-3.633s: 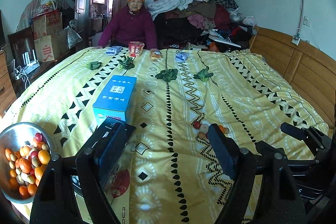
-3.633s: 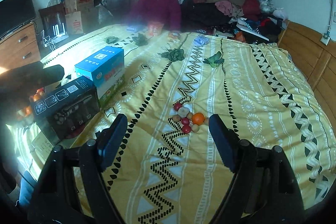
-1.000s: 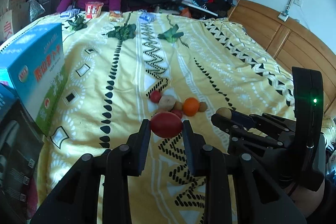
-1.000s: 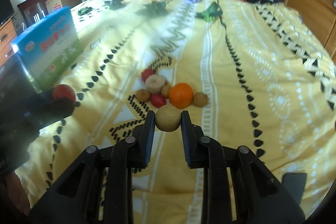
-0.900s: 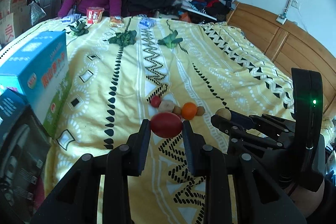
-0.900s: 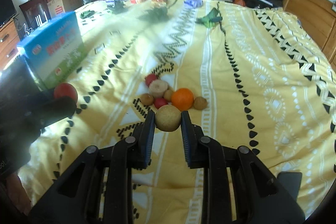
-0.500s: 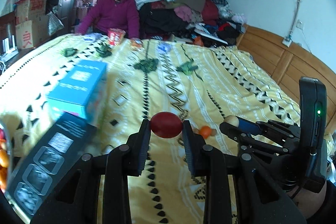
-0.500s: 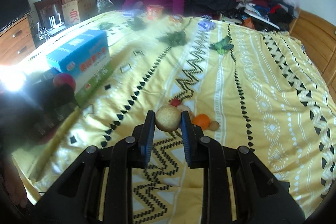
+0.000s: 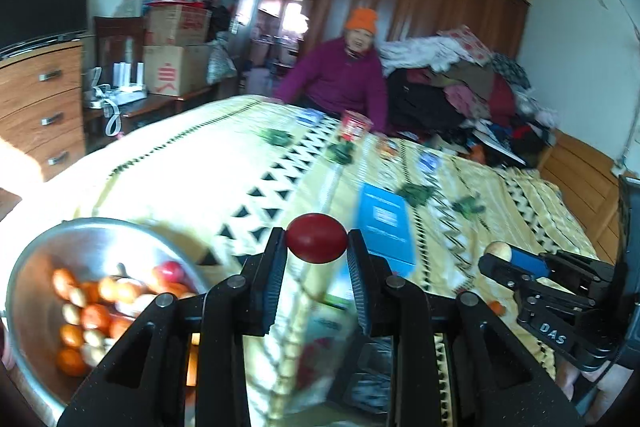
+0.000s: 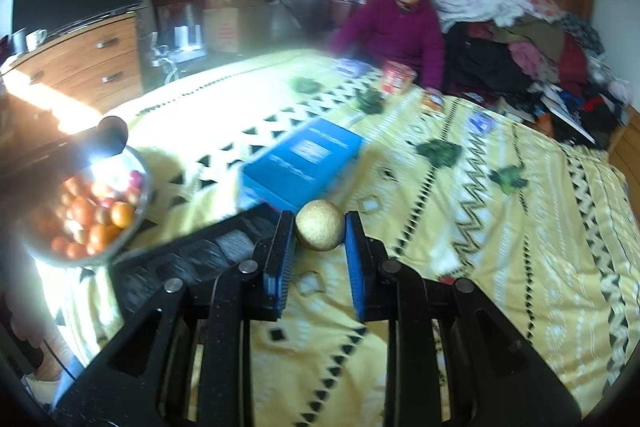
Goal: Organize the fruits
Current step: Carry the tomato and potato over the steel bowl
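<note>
Swung away from the loose fruit pile toward the metal bowl (image 9: 40,267) at the bed's (image 9: 180,187) edge since a second ago, both tongs raised: left tongs (image 9: 316,251) clamped on a dark red fruit (image 9: 316,238) beside the bowl's rim, right tongs (image 10: 320,231) pinching a tan round fruit (image 10: 319,230) above a black box (image 10: 192,259), short of the bowl. Judged midway: bowl already heaped with fruit, two pieces carried but not dropped, one orange piece (image 9: 495,307) glimpsed behind. Blurred throughout, glare over the bowl's near side, remaining pile mostly hidden.
</note>
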Demonstrator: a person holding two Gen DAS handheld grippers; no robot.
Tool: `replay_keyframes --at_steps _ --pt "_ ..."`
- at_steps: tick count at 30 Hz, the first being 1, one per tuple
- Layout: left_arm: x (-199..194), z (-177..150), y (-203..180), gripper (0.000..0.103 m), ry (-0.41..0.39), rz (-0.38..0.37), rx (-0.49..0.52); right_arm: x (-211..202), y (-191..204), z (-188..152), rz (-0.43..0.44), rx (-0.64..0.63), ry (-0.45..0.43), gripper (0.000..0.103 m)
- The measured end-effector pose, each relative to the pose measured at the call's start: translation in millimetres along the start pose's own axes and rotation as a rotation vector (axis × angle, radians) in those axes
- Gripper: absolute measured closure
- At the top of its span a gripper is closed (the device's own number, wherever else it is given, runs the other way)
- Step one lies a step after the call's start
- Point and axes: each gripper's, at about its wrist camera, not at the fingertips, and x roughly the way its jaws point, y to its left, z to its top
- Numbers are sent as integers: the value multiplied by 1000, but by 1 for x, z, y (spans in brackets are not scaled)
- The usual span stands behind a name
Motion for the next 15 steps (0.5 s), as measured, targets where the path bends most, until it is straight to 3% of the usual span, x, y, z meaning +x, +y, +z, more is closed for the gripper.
replay_keyframes --at_steps 5,9,15 --pt "-18 9 79 72 -30 119 -65 12 56 29 141 -24 3 78" --pt "-21 4 136 72 -9 197 -137 31 103 43 235 -50 33 78" --pt "-15 -21 185 72 48 257 -187 58 169 46 325 -132 95 78"
